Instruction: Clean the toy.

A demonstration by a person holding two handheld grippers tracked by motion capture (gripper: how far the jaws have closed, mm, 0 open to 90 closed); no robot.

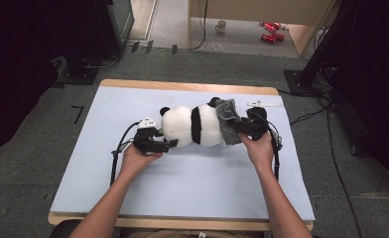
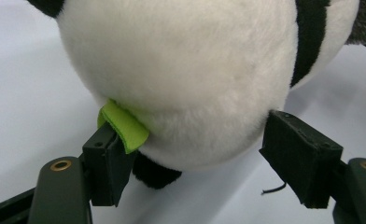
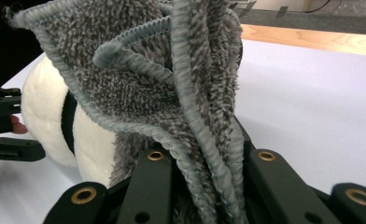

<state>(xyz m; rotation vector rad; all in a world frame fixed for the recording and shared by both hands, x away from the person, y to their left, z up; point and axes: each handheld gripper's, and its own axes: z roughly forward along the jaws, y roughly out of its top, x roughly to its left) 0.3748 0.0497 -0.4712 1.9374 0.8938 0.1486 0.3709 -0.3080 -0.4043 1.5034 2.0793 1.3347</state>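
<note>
Lying on its side across the middle of the pale blue table (image 1: 133,188), the toy panda (image 1: 190,125) is a plump, rounded shape of short, soft white plush, crossed by a narrow black band around its body. A small black ear sticks up at the end nearest the left gripper (image 1: 163,145), and another black patch shows at the far end, next to the cloth. In the left gripper view the white fur looks dense and slightly matted, bulging like a ball, with a small folded tag (image 2: 123,124) of bright green, smooth fabric hanging from its underside and a black plush limb tucked below.

The grey cloth (image 1: 227,121) is a thick, shaggy towel-like piece with a looped pile and a corded, stitched hem running along its edges. It is draped in bunched folds against the panda's end on the right side of the table, touching the white fur. In the right gripper view the folds rise straight up from between the jaws, the hem curling in ridges.

The left gripper's jaws stand wide apart on either side of the panda's round end, one pad just beside the green tag, the other clear of the fur; nothing is pinched. The right gripper (image 1: 249,130) has its jaws closed narrowly on the gathered folds of the cloth, holding it.

The table has a light wooden rim, and dark grey carpet (image 1: 33,148) surrounds it.
</note>
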